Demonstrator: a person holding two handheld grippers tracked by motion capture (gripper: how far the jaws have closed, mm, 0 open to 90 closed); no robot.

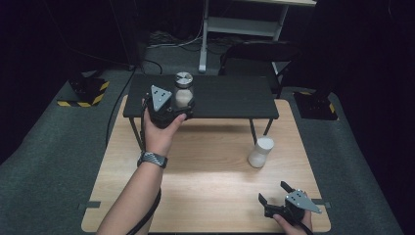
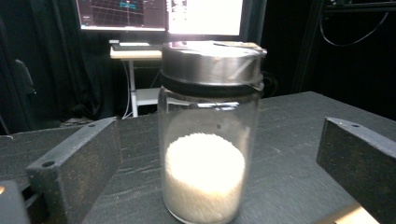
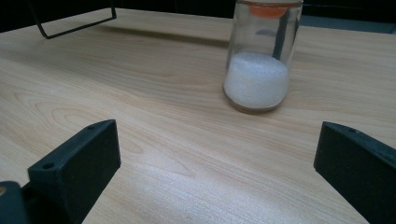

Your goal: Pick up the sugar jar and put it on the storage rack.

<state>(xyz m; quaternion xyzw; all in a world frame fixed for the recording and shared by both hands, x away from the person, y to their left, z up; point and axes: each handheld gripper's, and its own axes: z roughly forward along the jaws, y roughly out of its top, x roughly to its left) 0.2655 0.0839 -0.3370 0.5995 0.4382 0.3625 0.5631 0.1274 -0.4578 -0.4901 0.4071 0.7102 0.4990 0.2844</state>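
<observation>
Dark room, pale wooden bench [image 1: 205,191] with a low black shelf [image 1: 230,98] on it — my left gripper [image 2: 205,163] is spread wide around a metal-lidded glass jar of white grains [image 2: 208,135] standing on that shelf. My right gripper [image 3: 205,172] gapes empty — a second glass jar of white powder [image 3: 261,56] stands ahead on the wood.

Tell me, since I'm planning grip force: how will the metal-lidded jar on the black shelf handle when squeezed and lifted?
The jar looks like smooth glass, so probably rigid, slippery and breakable. It is under half full of white grains, likely bottom-heavy and stable. The left gripper stands open around it.
</observation>
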